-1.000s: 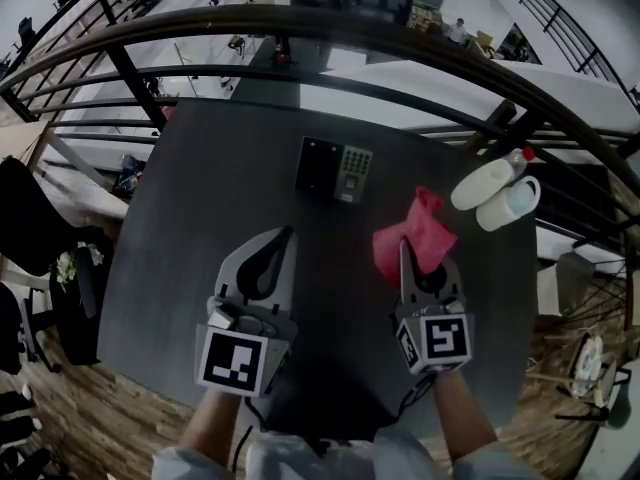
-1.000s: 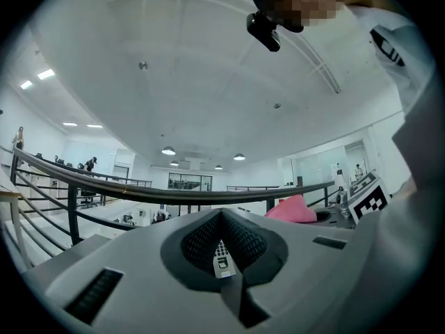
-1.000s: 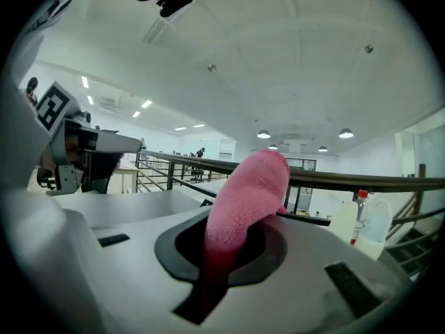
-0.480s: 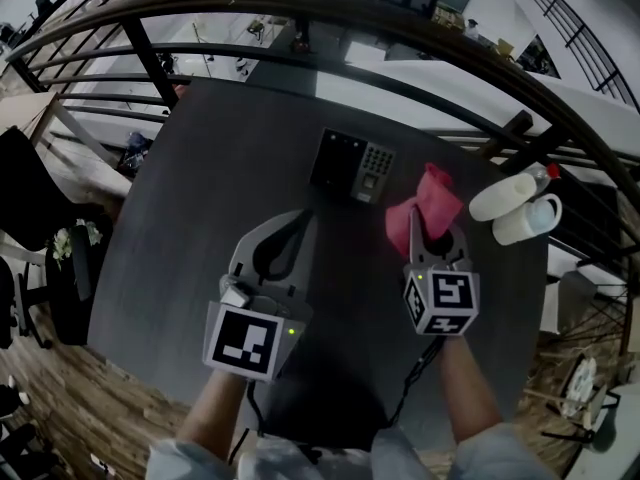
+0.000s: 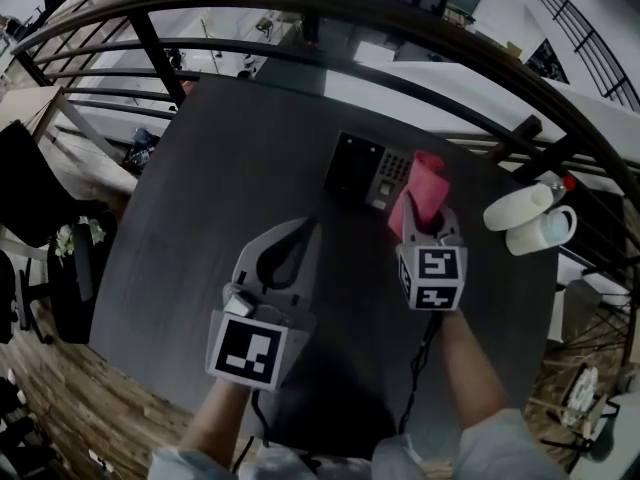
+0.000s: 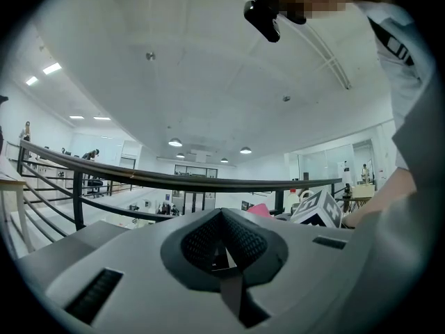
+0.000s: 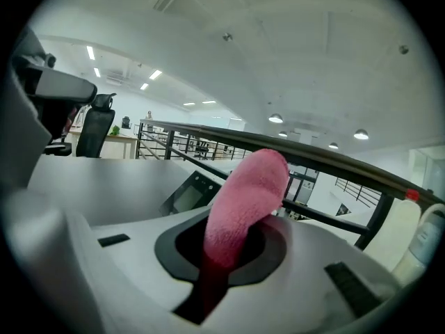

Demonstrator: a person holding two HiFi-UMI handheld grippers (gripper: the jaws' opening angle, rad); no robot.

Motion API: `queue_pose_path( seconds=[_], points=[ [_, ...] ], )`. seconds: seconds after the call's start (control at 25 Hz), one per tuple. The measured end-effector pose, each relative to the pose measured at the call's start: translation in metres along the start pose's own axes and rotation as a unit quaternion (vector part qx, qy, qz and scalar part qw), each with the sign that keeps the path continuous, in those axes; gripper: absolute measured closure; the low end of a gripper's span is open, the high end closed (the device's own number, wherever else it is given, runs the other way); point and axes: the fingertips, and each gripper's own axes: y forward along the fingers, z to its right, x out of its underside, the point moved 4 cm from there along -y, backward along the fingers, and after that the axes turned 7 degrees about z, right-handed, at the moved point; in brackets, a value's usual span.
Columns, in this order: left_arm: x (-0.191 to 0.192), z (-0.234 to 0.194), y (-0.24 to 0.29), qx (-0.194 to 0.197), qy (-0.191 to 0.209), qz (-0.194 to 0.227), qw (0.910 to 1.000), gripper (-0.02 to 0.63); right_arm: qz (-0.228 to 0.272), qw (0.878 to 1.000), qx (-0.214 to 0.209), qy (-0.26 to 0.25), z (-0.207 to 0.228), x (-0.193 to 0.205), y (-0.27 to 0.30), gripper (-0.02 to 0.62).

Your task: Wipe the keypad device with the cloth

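Observation:
The keypad device [image 5: 370, 171], black with a dark screen and a grey keypad, lies flat at the far middle of the dark table; in the right gripper view the keypad device [image 7: 189, 191] shows just left of the jaws. A pink cloth [image 5: 421, 193] is pinched in my right gripper [image 5: 417, 224] and its free end hangs over the device's right edge. The pink cloth [image 7: 240, 204] fills the jaws in the right gripper view. My left gripper [image 5: 310, 227] rests shut and empty on the table, short of the device's near-left corner.
A white bottle with a red cap [image 5: 523, 204] and a pale mug [image 5: 545, 230] lie at the table's right edge [image 5: 545, 298]. A curved dark railing [image 5: 300, 8] runs behind the table. A black chair [image 5: 40, 218] stands to the left.
My right gripper has carried the pink cloth forward and left, from beside the device to its right edge. The left gripper has hardly moved on the table.

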Motion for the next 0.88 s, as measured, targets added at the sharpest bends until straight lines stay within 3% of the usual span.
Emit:
queue_pose_path(
  seconds=[0.44, 0.88],
  points=[
    [0.006, -0.015, -0.013, -0.020, -0.010, -0.003, 0.9997, 0.603, -0.015, 1.000, 0.009, -0.004, 0.000, 0.004, 0.050, 0.565],
    [0.004, -0.024, -0.015, -0.032, -0.007, 0.003, 0.9994, 0.603, -0.018, 0.997, -0.032, -0.062, -0.035, -0.008, 0.078, 0.566]
  ],
)
